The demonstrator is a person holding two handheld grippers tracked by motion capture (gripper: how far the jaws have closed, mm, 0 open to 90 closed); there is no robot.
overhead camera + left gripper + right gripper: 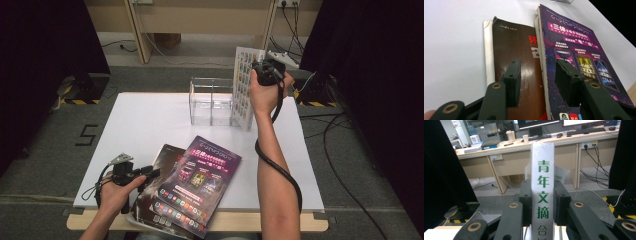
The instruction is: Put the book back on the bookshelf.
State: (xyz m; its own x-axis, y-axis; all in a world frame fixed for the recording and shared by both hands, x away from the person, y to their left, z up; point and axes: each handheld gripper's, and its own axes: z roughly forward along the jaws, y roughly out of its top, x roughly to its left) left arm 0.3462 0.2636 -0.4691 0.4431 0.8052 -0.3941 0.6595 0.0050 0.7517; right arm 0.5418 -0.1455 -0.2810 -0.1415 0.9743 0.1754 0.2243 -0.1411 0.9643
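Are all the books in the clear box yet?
Not yet. The clear box looks empty. The right gripper is clamped on a white book, upright at the box's right end. The purple magazine and brown book wait by the open left gripper.

purple magazine (202, 181), brown book (516, 65), white green-lettered spine (543, 190)

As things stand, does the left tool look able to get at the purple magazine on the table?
Probably yes. The left tool sits open right at the near edge of the purple magazine, which lies on top of the brown magazine with nothing covering it.
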